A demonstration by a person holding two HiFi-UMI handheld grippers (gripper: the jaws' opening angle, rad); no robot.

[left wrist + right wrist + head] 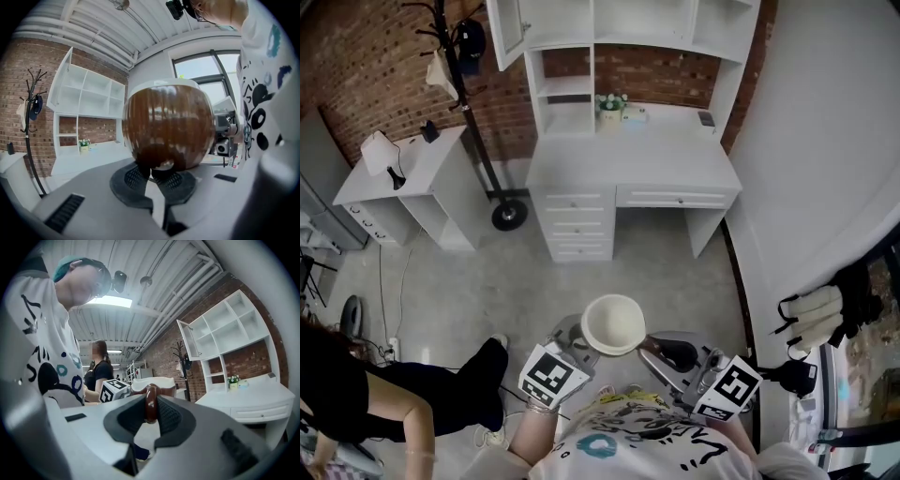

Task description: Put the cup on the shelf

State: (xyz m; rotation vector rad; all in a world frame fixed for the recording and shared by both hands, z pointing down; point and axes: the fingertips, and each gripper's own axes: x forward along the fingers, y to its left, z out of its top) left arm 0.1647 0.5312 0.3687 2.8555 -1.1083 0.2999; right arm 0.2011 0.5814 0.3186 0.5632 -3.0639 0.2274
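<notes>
Two grippers hold one cup (613,323)
Carry step: left gripper (157,172) is closed under its base and right gripper (151,414) clamps the handle (150,401); the next move likely needs a level carry to the far shelf (565,87).

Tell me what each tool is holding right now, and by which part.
Both tools hold the same brown cup. The left tool is shut on its base; the right tool is shut on its ring handle.

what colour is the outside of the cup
Glossy dark brown on the cup, clearest in the left gripper view.
</notes>
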